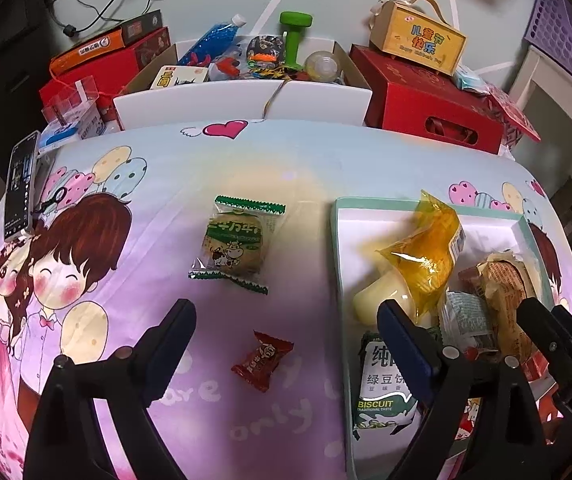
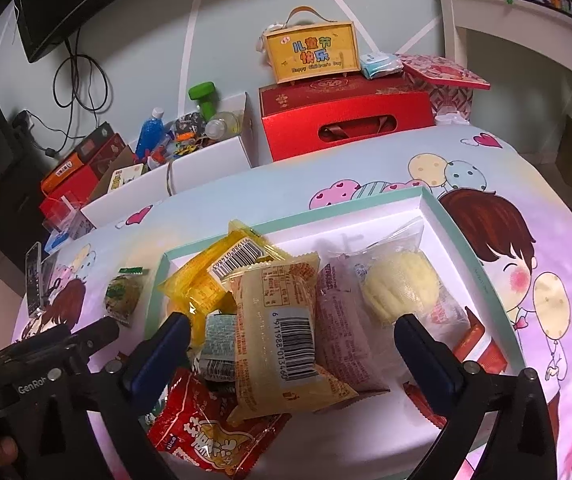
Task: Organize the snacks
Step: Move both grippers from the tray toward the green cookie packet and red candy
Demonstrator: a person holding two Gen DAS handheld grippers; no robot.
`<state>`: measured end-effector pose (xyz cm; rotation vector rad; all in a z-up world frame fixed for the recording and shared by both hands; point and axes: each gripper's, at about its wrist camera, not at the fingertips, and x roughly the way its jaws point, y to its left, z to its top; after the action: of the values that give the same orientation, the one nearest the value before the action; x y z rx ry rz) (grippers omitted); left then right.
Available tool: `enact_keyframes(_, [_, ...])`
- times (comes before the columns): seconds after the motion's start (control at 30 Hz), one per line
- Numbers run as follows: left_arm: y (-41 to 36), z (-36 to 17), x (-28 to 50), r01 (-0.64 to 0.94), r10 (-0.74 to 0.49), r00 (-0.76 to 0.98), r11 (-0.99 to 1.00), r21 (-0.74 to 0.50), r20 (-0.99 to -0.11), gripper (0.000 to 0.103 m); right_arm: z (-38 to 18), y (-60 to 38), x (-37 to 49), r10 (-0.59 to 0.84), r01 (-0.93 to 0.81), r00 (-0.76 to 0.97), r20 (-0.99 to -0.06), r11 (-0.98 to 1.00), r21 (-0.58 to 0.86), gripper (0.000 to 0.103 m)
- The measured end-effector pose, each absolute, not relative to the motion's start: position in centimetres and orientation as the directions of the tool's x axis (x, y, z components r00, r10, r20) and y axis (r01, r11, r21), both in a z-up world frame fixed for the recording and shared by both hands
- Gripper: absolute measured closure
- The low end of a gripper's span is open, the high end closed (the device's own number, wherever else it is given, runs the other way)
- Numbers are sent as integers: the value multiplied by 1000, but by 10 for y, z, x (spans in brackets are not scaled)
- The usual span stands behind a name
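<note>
A shallow white tray with a teal rim (image 1: 340, 240) (image 2: 438, 204) lies on the cartoon tablecloth and holds several wrapped snacks: a yellow packet (image 1: 426, 256) (image 2: 214, 276), a pale barcode packet (image 2: 282, 332), a clear-wrapped yellow cake (image 2: 398, 288), a red bag (image 2: 206, 428), a green biscuit pack (image 1: 382, 388). On the cloth left of the tray lie a green-wrapped cookie (image 1: 236, 246) (image 2: 124, 294) and a small red candy (image 1: 262, 360). My left gripper (image 1: 286, 320) is open above the cloth near the candy. My right gripper (image 2: 292, 332) is open over the tray, holding nothing.
A phone (image 1: 22, 186) lies at the cloth's left edge. Behind the table stand a white box of toys (image 1: 242, 100), red gift boxes (image 1: 434, 104) and a yellow children's box (image 1: 418, 40). A white desk (image 2: 506, 20) is at the right.
</note>
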<state>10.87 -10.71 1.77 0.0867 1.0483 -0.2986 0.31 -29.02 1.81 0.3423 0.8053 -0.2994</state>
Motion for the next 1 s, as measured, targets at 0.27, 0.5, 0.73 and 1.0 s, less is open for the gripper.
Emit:
enact_keyframes(0.27, [-105,17,110,274,-203,466,959,-78,-861,11,15,-292,3,-134,393,646,-751,902,178,0])
enact_keyframes(0.5, [-99,19,112,278,-222,462,956,-97,-859,10,16,-292,3,-139,391,652,-745,904,174,0])
enact_keyframes(0.73, [-82,27,116,259,-220,474,960,-104,-853,11,20,-293,1,-137,394,663,-736,900,187,0])
enact_keyframes(1.0, [-45,37,125,171,-167,510,981,-90,-844,11,28,-279,4,-108,343,699,-707,918,199,0])
